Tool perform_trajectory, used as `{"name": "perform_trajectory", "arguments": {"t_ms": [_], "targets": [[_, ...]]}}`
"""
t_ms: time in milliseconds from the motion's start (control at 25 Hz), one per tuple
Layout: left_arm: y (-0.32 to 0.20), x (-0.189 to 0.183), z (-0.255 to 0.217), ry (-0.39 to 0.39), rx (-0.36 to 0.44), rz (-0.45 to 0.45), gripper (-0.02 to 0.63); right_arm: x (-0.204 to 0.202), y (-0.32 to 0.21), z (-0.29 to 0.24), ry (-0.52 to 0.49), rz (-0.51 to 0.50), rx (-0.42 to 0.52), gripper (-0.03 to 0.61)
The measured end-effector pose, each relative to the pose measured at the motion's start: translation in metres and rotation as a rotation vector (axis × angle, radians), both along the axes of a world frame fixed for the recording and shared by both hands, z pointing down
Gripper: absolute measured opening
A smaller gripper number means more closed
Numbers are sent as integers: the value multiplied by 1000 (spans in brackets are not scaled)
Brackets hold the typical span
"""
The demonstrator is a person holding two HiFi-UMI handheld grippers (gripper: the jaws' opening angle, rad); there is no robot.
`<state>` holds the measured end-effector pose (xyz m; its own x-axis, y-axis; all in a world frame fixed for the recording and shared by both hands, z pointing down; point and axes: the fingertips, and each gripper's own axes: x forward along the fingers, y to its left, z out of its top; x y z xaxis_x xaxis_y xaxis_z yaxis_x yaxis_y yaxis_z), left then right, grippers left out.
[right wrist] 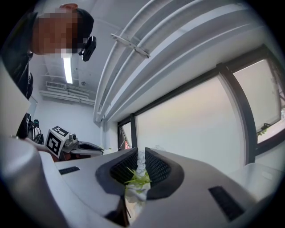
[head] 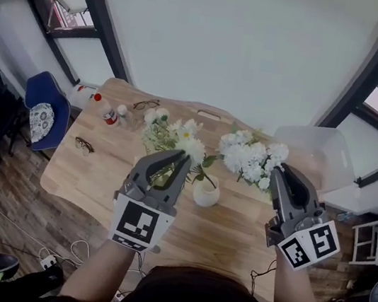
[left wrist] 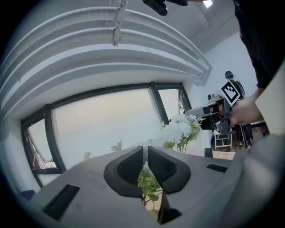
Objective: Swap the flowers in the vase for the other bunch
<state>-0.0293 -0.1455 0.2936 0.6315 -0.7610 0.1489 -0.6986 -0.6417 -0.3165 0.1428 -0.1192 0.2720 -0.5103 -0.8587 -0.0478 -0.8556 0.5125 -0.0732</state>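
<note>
**A:** so where are the flowers rn? in the vase (head: 206,193) or not?

**B:** both bunches are up in the air tbh. The left hand-held gripper (head: 182,158) has its jaws pinched nearly together on the stems of the leafy bunch (head: 172,131). That one sits just up-left of the vase, with its heads above it. Can't tell if the stem ends reach into the vase mouth.

**A:** and the other one?

**B:** the right hand-held gripper (head: 277,171) is clamped on the stems of the white bunch (head: 251,157), up and to the right of the vase, not touching it. The vase itself stands upright on the surface (head: 100,168), between the two grippers. A pair of glasses (head: 84,145) lies well left of the vase.
</note>
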Motion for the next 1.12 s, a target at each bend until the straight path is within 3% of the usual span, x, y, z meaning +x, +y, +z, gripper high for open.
{"name": "perform_trajectory", "arguments": {"t_ms": [240,520,760,1120], "targets": [[3,-27,-23,13,41,-14,37,-32,2,-22,2,-28,31,66],[10,-28,-42,7,74,-35,35,-39,5,-43,-35,-77,56,66],[14,-56,-45,-18,78,-93,35,-53,9,-45,-60,-119,52,66],[21,-92,-41,14,53,-172,35,-67,9,-46,-114,-164,30,66]]}}
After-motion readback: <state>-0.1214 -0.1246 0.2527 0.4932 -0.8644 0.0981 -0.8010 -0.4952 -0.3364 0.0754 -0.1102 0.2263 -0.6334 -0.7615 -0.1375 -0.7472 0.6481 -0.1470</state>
